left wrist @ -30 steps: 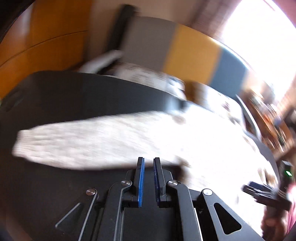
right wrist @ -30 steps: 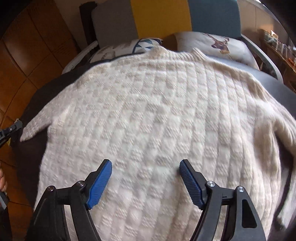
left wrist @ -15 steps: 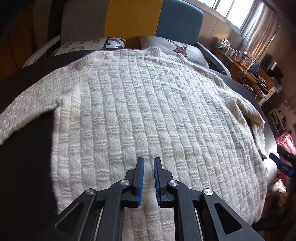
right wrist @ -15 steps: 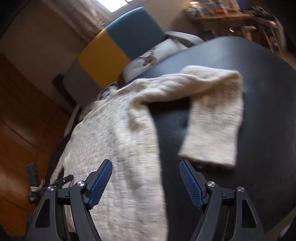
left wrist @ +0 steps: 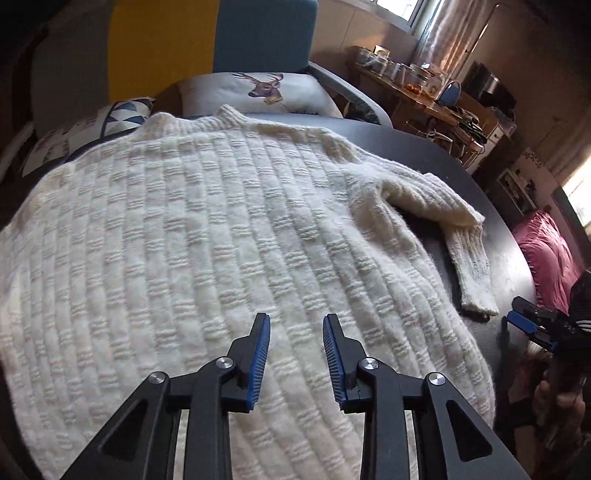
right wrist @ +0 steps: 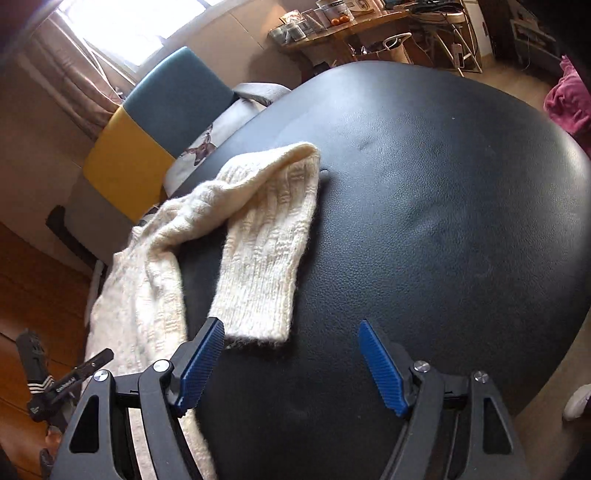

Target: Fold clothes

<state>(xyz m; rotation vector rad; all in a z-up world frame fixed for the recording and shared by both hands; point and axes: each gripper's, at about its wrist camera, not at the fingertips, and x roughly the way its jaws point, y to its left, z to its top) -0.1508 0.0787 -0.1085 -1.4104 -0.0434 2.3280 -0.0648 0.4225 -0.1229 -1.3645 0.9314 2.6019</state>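
a living room with a striped sofa [left wrist: 207, 44] and a cluttered wooden desk [right wrist: 354, 26] surrounds a big round black table [right wrist: 443, 184]. a cream knitted sweater [left wrist: 207, 236] lies spread flat across most of the table, collar at the far edge near a deer cushion [left wrist: 258, 92]. its right sleeve [right wrist: 266, 236] is bent back on itself, the cuff [right wrist: 258, 325] pointing toward the near edge on bare table, just right of the body.

the left gripper [left wrist: 295, 354] hovers over the near middle of the sweater body, jaws parted a moderate way and holding nothing. the right gripper [right wrist: 291, 362] sits just near of the cuff, jaws spread wide and empty; its left pad [right wrist: 201, 358] is beside the cuff's near-left corner, though i cannot tell if it touches.

the step in hand looks like taking the right sleeve to fold it in over the body. to do it well, the right gripper should shift left so the cuff edge sits between the pads, pinch both knit layers, then lift enough to clear the table before carrying it across. the thick knit stretches, so a slow pull keeps the body from dragging.
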